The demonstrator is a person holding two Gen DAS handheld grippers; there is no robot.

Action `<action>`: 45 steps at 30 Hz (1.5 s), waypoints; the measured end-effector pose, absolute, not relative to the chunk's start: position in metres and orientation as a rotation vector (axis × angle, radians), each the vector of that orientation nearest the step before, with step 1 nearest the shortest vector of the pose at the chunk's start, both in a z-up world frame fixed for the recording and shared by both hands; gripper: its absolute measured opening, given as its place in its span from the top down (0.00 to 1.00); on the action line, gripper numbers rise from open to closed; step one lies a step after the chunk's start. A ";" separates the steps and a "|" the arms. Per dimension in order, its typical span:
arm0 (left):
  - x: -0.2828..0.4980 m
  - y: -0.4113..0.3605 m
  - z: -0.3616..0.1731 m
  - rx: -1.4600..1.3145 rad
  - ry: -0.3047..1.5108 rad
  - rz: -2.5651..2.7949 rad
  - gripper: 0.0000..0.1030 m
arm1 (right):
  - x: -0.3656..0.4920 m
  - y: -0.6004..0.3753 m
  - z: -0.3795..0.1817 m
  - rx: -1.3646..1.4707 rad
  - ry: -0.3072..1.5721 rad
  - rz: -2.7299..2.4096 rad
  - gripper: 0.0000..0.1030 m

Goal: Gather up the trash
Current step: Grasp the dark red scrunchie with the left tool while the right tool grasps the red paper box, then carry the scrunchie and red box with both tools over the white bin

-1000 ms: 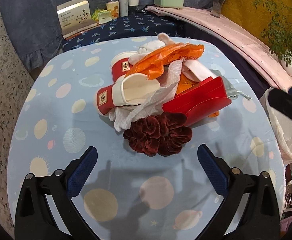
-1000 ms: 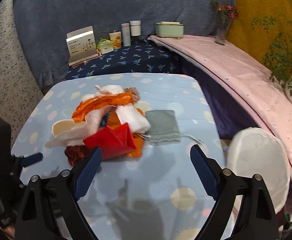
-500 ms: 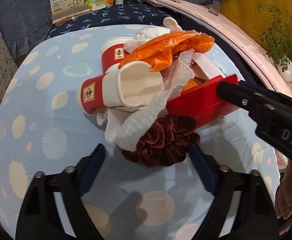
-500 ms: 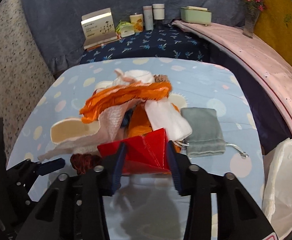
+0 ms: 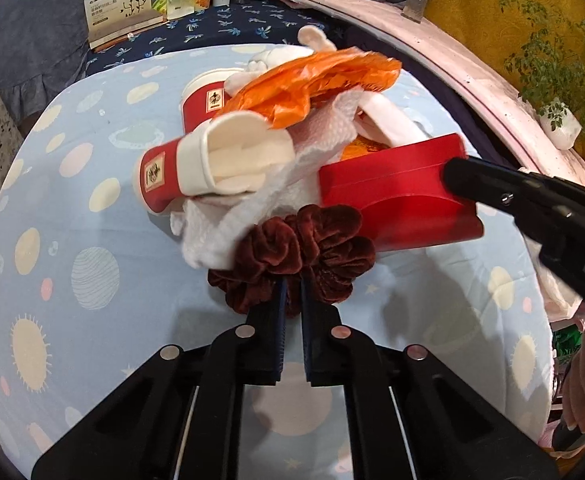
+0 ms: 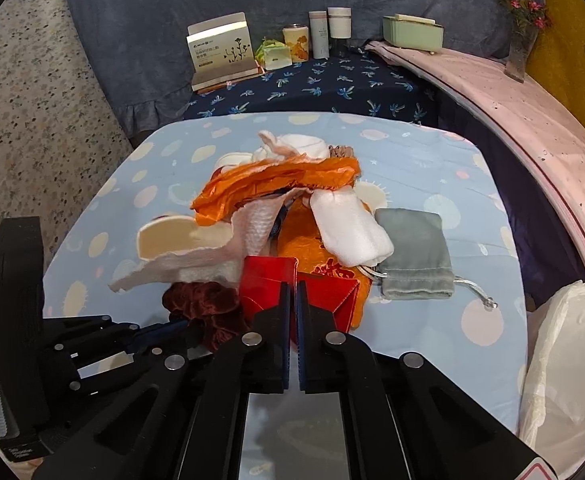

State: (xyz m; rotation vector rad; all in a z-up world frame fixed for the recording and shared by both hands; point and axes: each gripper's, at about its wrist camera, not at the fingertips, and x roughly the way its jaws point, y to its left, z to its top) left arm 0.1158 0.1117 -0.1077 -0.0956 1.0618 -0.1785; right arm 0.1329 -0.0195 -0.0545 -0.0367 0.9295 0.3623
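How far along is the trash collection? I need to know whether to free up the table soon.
Barely started: nothing looks bagged yet. In hand: the left gripper is shut on the maroon scrunchie, the right gripper on the red box. Left on the table: two red paper cups, orange plastic bag, paper towel, grey pouch. The white bag waits at the right.

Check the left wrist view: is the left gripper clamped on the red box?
No. The left gripper is shut on the dark red scrunchie; the red box is pinched by the right gripper.
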 end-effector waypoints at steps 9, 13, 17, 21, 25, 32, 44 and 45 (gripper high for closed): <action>0.103 0.097 -0.078 -0.085 1.003 -0.213 0.96 | 0.117 -0.058 -0.008 0.020 0.836 0.296 0.99; 0.098 0.083 -0.062 -0.076 0.973 -0.242 0.96 | 0.113 -0.080 0.009 0.041 0.797 0.252 0.99; 0.094 0.064 -0.047 -0.063 0.944 -0.281 0.96 | 0.109 -0.104 0.021 0.064 0.766 0.196 0.99; 0.091 0.042 -0.034 -0.053 0.919 -0.325 0.96 | 0.105 -0.127 0.028 0.077 0.759 0.133 0.99; 0.089 0.016 -0.018 -0.027 0.882 -0.368 0.96 | 0.101 -0.158 0.034 0.112 0.766 0.045 0.99; 0.090 -0.030 0.004 -0.010 0.837 -0.449 0.96 | 0.082 -0.209 0.044 0.163 0.748 -0.085 0.99; 0.082 -0.120 0.023 0.040 0.799 -0.612 0.96 | 0.055 -0.273 0.041 0.241 0.757 -0.254 0.99; 0.083 -0.125 0.024 0.044 0.797 -0.621 0.96 | 0.054 -0.276 0.040 0.246 0.761 -0.261 0.99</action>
